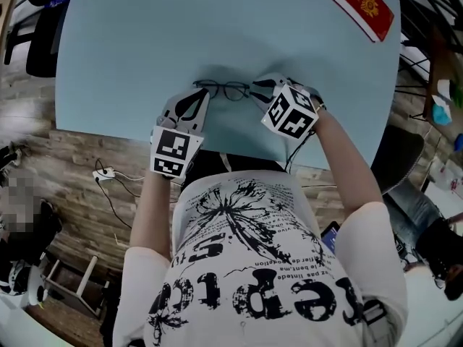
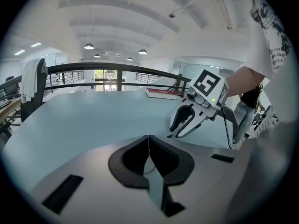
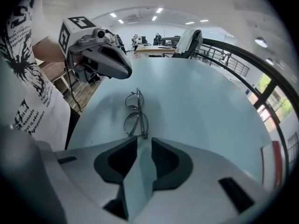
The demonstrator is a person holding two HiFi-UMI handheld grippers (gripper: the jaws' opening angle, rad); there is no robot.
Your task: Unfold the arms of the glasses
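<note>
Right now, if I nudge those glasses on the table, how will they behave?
The glasses look thin-wired, so they are probably light and easily bent. Resting on the smooth table, they'd likely slide, not roll.

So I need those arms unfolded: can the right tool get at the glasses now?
Likely yes: the right tool stands open right at one end of the glasses, with nothing between.

Pale blue table [image 1: 145, 35]; red booklet [image 1: 358, 2]; dark-rimmed glasses [image 1: 228, 90]; black-printed white shirt [image 1: 253, 266]
</note>
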